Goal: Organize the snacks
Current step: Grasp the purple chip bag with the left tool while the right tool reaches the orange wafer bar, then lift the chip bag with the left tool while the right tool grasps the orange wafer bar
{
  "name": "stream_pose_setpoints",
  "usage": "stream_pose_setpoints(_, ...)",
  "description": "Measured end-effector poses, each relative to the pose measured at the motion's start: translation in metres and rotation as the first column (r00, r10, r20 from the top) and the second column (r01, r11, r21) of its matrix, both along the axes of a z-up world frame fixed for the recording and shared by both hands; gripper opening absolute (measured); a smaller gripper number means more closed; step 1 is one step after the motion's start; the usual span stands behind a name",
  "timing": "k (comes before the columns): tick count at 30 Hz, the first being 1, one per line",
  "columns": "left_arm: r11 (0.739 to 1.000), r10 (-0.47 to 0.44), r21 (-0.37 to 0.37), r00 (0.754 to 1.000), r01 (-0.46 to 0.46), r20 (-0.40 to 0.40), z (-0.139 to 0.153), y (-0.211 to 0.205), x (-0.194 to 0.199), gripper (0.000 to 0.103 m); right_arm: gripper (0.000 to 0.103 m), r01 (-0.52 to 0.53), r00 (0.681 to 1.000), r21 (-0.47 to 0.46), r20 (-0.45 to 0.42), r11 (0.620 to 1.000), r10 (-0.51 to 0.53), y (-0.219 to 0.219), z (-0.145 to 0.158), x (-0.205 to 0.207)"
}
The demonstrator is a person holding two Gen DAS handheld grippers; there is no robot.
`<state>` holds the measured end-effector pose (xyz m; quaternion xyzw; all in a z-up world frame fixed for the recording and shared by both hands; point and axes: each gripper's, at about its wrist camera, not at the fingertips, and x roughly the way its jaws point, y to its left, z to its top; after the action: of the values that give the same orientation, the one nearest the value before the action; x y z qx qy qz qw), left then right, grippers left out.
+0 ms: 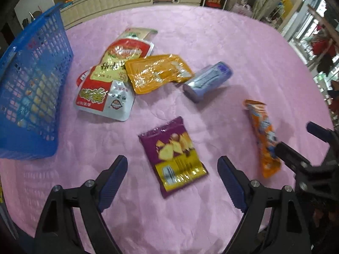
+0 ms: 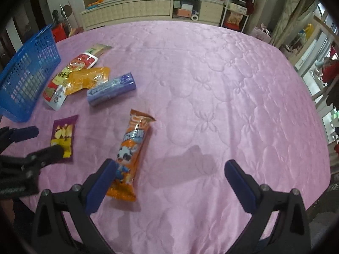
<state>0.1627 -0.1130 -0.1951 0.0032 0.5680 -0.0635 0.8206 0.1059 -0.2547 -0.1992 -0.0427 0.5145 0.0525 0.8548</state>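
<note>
Fingers on your left gripper (image 1: 172, 165) stand wide around the purple snack packet (image 1: 172, 156), untouched, while your right gripper (image 2: 169, 169) gapes empty beside the orange wrapper (image 2: 131, 154).

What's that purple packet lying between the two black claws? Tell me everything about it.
The purple snack packet is a small, flat, glossy pouch with crimped ends, printed with yellow chips and a gold band. It looks sealed and lies flat, slightly skewed, on the pink quilted cloth, apart from the other snacks. Nothing grips it.
</note>
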Motion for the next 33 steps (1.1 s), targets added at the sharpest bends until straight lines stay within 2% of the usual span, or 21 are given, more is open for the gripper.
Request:
stream_pose_setpoints(6,1.0,0.001,0.014,1.0,-0.001,0.0,-0.012,-0.004,0.013,0.084,0.103,0.012,1.0,0.052,-0.026,0.999,-0.011,-0.008,-0.007,0.001)
stream_pose_setpoints(11,0.998,-0.009,0.055,1.0,0.009,0.002,-0.017,-0.01,0.011,0.069,0.103,0.034,0.999,0.057,-0.024,0.998,-0.032,-0.014,-0.003,-0.003)
stream_pose_setpoints(13,0.998,-0.026,0.054,0.999,0.025,0.019,-0.015,-0.011,0.006,0.057,0.103,0.035,0.999,0.07,-0.016,0.997,-0.034,-0.017,0.002,-0.005)
stream_pose_setpoints(16,0.998,-0.046,0.049,0.998,0.044,0.037,-0.014,-0.012,-0.005,0.051,0.103,0.054,0.998,0.126,0.005,0.991,-0.056,-0.023,0.01,-0.011)
stream_pose_setpoints(18,0.998,-0.055,0.045,0.998,0.054,0.039,-0.014,-0.011,-0.011,0.049,0.103,0.082,0.995,0.196,0.034,0.977,-0.091,-0.029,0.017,-0.015)
stream_pose_setpoints(20,0.998,-0.057,0.033,0.997,0.055,0.048,-0.01,-0.008,-0.021,0.049,0.103,0.1,0.991,0.223,0.063,0.97,-0.116,-0.031,0.022,-0.017)
stream_pose_setpoints(22,0.997,-0.065,0.037,0.995,0.062,0.075,-0.004,-0.006,-0.031,0.049,0.103,0.106,0.989,0.186,0.078,0.977,-0.122,-0.025,0.025,-0.018)
stream_pose_setpoints(26,0.996,-0.086,0.046,0.987,0.081,0.136,0.014,0.001,-0.053,0.049,0.103,0.048,0.993,0.071,0.1,0.996,-0.055,-0.006,0.027,-0.016)
stream_pose_setpoints(30,0.997,-0.077,0.017,0.984,0.075,0.159,0.027,0.001,-0.059,0.049,0.103,0.041,0.998,0.111,0.031,0.993,-0.045,0.006,0.021,-0.009)
stream_pose_setpoints(33,0.997,-0.077,0.005,0.983,0.077,0.165,0.029,0.006,-0.059,0.049,0.103,0.044,0.998,0.093,0.049,0.995,-0.049,0.014,0.018,-0.005)
